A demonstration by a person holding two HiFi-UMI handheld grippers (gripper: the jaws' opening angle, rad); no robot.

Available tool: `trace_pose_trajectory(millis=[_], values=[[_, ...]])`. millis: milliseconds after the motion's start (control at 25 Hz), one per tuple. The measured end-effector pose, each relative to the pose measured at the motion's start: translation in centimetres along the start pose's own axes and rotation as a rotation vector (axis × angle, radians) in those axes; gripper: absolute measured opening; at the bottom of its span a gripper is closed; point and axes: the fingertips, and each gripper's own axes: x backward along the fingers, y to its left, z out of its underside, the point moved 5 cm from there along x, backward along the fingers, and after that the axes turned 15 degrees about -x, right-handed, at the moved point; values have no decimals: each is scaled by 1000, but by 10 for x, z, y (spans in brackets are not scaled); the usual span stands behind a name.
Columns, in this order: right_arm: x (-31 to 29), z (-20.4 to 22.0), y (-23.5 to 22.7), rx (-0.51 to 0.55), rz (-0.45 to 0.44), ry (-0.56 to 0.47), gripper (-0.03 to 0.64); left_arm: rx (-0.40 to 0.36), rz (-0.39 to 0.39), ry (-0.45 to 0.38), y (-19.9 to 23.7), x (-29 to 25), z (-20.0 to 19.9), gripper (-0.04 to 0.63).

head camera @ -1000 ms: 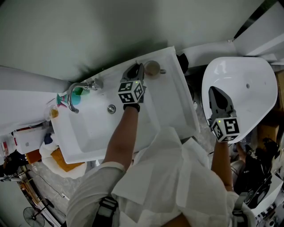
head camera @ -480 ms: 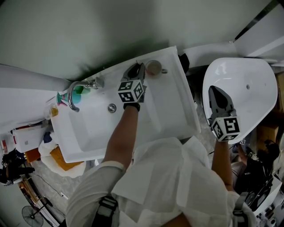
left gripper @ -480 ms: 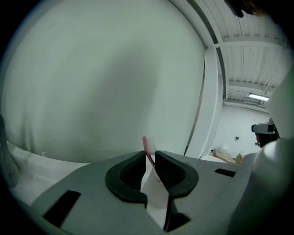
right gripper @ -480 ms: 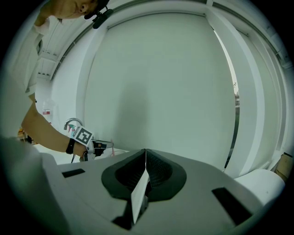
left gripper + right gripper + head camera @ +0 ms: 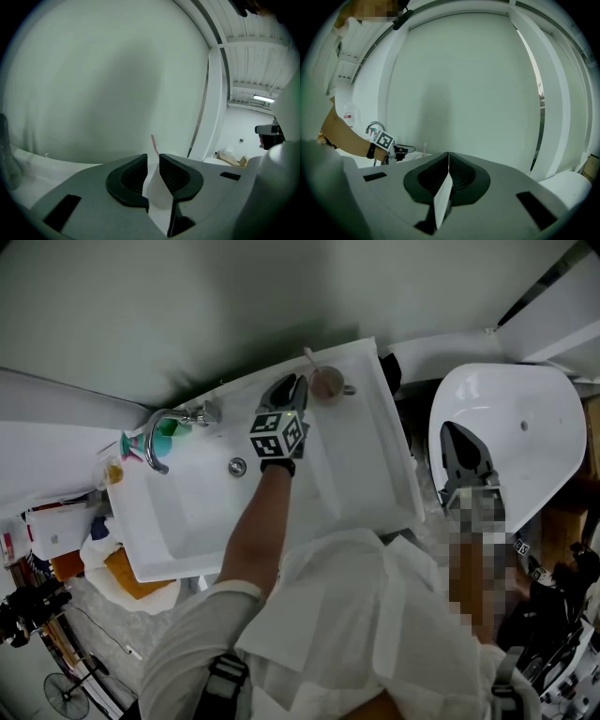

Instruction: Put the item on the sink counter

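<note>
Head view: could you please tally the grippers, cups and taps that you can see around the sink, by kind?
Grippers: 2, the left gripper and the right gripper
Cups: 1, the cup on the sink counter
Taps: 1, the tap
Total: 4

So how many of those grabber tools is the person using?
2. The left gripper is at the back of the sink counter, beside the cup; the right gripper is over the rounded white basin. None seems hidden.
</note>
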Motion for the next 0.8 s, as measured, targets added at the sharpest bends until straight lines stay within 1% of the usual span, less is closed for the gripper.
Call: trace_pose_trajectory(millis=[400, 560, 800], values=[[-2, 1, 4, 4, -7, -5, 9, -12, 21, -46, -9, 14, -12, 89], [-5, 1, 5, -3, -15, -5, 9, 6, 19, -64, -9, 22, -16, 89], [-8, -6, 6, 6, -23, -21, 9, 35, 14, -115, -15, 41, -29, 89]])
